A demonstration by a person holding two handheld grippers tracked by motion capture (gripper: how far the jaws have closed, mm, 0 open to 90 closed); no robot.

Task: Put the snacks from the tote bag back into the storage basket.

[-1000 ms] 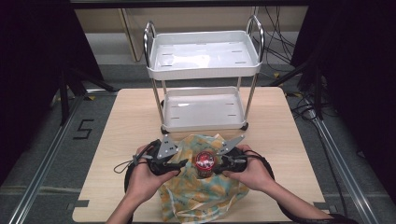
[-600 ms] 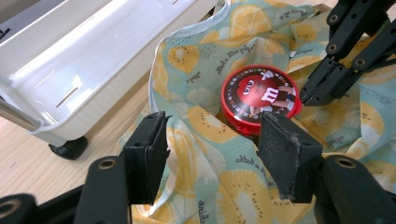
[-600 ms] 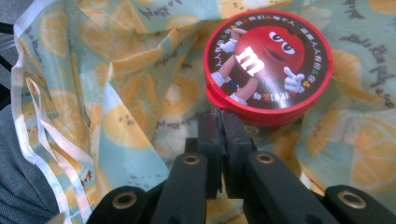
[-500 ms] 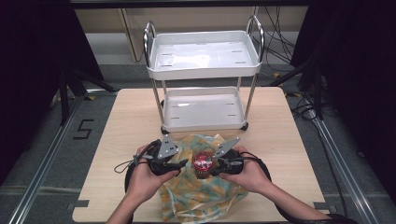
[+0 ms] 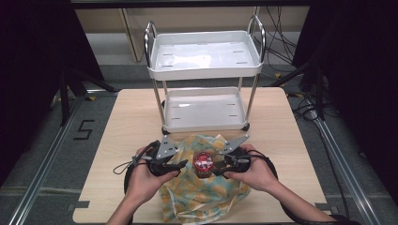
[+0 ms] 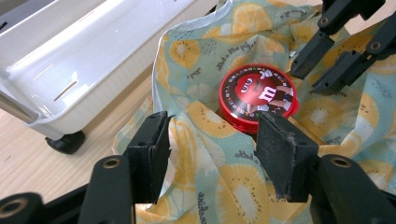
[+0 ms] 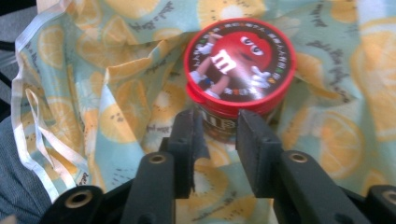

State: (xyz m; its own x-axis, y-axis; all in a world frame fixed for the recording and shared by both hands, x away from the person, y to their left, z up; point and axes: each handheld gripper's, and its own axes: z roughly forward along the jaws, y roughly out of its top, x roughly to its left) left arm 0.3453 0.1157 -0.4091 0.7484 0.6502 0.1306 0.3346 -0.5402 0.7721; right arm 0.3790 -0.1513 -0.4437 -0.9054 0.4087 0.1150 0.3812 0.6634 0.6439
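— Where's the candy tub?

— The red-lidded M&M's tub (image 5: 203,162) stands upright in the open mouth of the lemon-print cloth bag (image 5: 202,199), which lies on the wooden table (image 5: 126,117) just in front of the white two-tier cart (image 5: 204,61). I see its lid (image 6: 258,93) face up, the fabric bunched around the tub's sides.

— And your left tongs?

— My left gripper (image 5: 174,165) sits just left of the tub, jaws fairly wide. In the left gripper view a fold of the bag's fabric lies between them; the pads (image 6: 161,149) rest against it, but I can't tell whether they pinch it.

— The right one?

— My right gripper (image 5: 218,166) is just right of the tub. Its jaws have just been opening and now stand narrowly apart. In the right gripper view the tips (image 7: 252,126) sit close below the lid's rim, in front of the tub's dark body, with nothing clamped between them.

— Hands?

— Both hands are on the grippers, low over the bag.
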